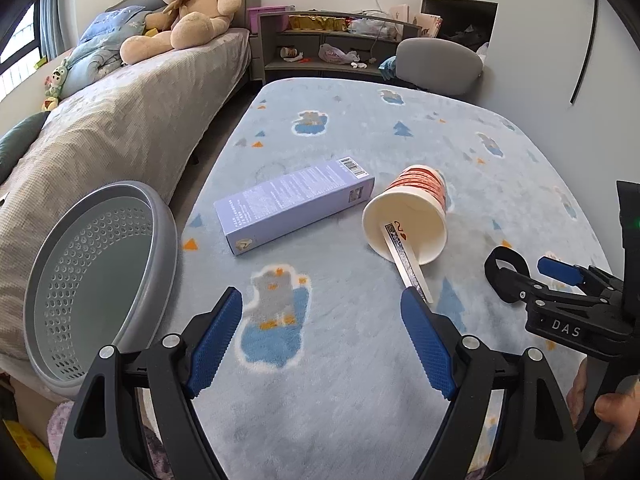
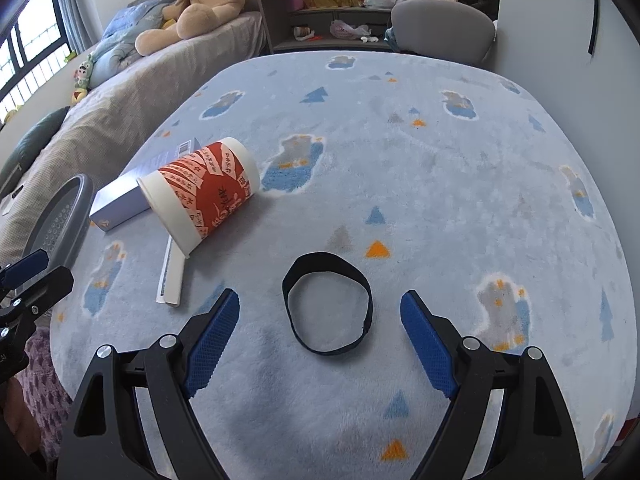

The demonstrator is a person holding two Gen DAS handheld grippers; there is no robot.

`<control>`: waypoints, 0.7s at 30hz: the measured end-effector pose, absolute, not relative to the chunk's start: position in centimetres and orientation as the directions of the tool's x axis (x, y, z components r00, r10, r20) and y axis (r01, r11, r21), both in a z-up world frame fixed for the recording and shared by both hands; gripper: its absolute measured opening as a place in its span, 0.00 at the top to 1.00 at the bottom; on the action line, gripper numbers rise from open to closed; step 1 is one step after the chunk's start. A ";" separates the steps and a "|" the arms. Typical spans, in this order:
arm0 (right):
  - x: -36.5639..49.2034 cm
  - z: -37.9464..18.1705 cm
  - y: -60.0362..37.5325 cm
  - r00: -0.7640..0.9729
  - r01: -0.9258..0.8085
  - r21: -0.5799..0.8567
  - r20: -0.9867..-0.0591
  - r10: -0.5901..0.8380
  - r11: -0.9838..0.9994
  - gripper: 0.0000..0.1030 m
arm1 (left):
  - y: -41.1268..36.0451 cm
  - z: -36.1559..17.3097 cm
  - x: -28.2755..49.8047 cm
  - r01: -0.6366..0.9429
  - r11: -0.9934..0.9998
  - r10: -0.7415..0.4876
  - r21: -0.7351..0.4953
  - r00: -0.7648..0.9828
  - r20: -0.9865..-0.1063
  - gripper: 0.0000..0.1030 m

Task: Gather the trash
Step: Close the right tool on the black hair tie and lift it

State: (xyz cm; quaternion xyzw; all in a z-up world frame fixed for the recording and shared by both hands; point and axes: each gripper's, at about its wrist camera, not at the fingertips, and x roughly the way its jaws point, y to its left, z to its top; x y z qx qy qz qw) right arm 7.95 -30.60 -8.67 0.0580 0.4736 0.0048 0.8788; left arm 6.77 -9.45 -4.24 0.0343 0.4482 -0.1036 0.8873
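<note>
On the pale blue fleece blanket lie a lilac carton box, a tipped red-and-white paper cup with a flat stick poking out of its mouth, and a black elastic band. My left gripper hovers open above the blanket, nearer than the box and cup, its right pad close to the stick's end. My right gripper stands open above the black band, the band lying between its pads. The cup and box lie to its left.
A grey perforated basket leans at the blanket's left edge against a bed with a teddy bear. A grey chair and cluttered shelves stand beyond the far edge. A hand grips the right tool.
</note>
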 end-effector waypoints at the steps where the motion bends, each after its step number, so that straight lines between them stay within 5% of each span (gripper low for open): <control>1: 8.2 -8.9 -30.7 0.547 0.047 0.106 -0.835 0.063 0.993 0.21 | -9.5 -4.4 6.9 0.214 0.976 -0.153 -0.033 0.575 -0.804 0.24; 13: 9.5 -11.0 -30.6 0.511 0.055 0.054 -0.859 0.019 0.997 0.29 | -10.6 -5.5 7.2 0.215 0.976 -0.157 -0.041 0.555 -0.817 0.24; 21: 9.1 -10.5 -30.6 0.524 0.053 0.054 -0.852 0.018 0.997 0.61 | -11.1 -5.6 7.1 0.214 0.976 -0.161 -0.050 0.542 -0.825 0.24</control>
